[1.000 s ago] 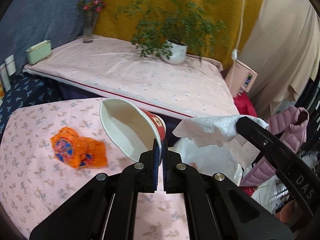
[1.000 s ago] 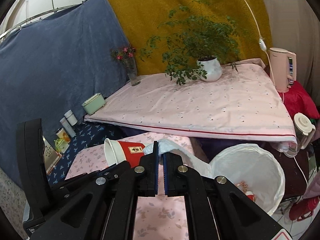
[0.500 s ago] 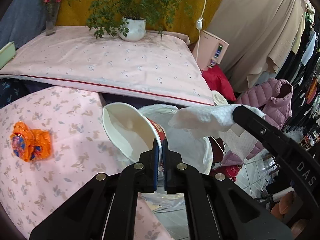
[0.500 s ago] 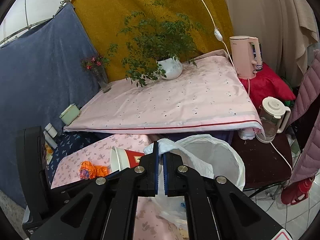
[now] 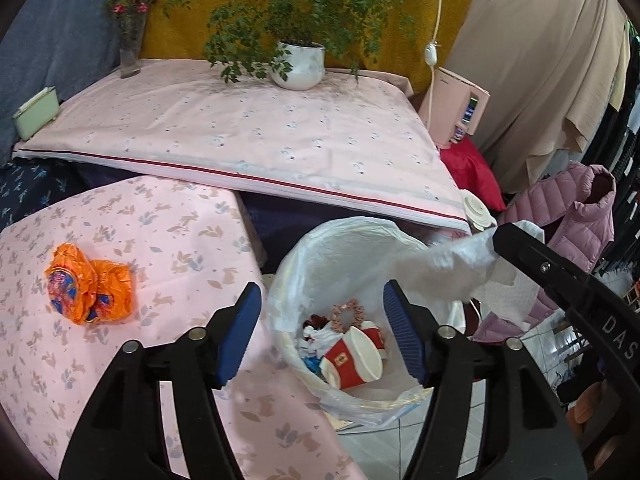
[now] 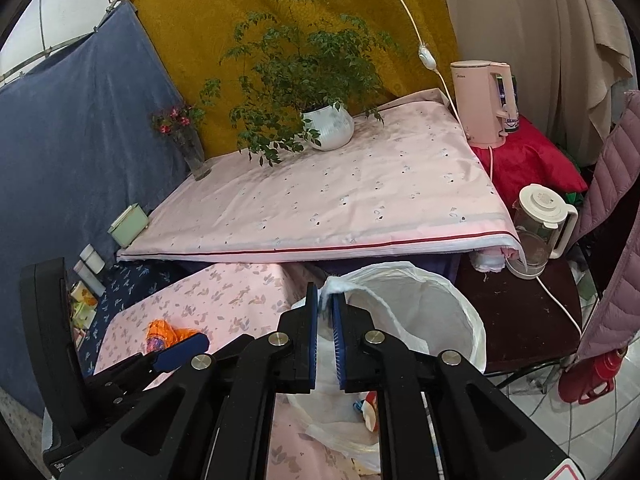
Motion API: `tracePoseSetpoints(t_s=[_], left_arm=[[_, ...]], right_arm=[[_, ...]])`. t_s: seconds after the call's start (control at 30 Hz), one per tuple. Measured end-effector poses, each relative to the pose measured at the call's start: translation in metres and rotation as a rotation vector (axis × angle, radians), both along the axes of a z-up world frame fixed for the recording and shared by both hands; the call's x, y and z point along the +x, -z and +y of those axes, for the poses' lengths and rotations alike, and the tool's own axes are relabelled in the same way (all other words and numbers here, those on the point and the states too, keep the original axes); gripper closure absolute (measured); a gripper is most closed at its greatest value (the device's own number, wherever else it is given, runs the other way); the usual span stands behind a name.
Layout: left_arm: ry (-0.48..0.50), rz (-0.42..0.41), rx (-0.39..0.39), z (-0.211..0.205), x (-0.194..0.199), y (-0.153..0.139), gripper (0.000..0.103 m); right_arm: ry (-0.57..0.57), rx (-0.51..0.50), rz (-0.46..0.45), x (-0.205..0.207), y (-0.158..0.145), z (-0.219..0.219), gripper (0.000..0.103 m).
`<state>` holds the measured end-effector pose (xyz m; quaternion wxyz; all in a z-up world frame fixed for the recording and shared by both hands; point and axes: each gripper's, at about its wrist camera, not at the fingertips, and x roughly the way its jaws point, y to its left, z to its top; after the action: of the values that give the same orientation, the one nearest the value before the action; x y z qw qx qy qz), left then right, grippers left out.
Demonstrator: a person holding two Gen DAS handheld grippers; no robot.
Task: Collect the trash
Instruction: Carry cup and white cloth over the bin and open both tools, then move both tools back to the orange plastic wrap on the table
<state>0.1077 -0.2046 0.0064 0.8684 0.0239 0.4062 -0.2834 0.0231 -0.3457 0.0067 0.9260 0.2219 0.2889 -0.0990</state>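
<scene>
Since a second ago my left gripper has let go of the red paper cup, which now lies in the white-lined bin below its opening, empty jaws (among scraps and a pink scrunchie). My right gripper is just starting to part, pads touching the white tissue over the bin. Only the left view shows the bin's contents; the orange wrapper lies on the tablecloth.

The desk carries a matt printed cloth. The bin liner is thin, translucent white plastic; the wrapper is glossy, crinkled orange plastic. The cup is smooth paper.
</scene>
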Motion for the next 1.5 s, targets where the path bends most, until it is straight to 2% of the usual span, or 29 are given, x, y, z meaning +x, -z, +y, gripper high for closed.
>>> tracePoseSetpoints(t_s=[0.1,0.27,0.43,0.63,1.2,1.3,1.5], left_arm=[[-0.020,-0.005,0.000,0.009,0.004,-0.002,0.041],[-0.049,-0.015,-0.002,0.021,0.007,-0.004,0.038],[-0.062,-0.019,-0.003,0.028,0.008,-0.006,0.036],[-0.076,-0.021,-0.003,0.036,0.008,-0.005,0.036],[-0.147,-0.005,-0.012,0.073,0.015,-0.001,0.034],[-0.174,-0.018,-0.001,0.083,0.017,-0.001,0.029],[-0.219,-0.007,-0.004,0.106,0.023,0.004,0.027]], right_arm=[[-0.009,-0.005,0.001,0.004,-0.001,0.006,0.093],[-0.011,-0.014,-0.011,0.007,-0.004,0.014,0.077],[-0.018,-0.016,-0.012,0.008,-0.007,0.019,0.077],[-0.024,-0.019,-0.014,0.009,-0.007,0.023,0.071],[-0.082,-0.038,0.002,0.021,-0.006,0.056,0.070],[-0.090,-0.046,0.005,0.025,-0.006,0.064,0.066],[-0.114,-0.048,0.008,0.032,-0.004,0.080,0.060]])
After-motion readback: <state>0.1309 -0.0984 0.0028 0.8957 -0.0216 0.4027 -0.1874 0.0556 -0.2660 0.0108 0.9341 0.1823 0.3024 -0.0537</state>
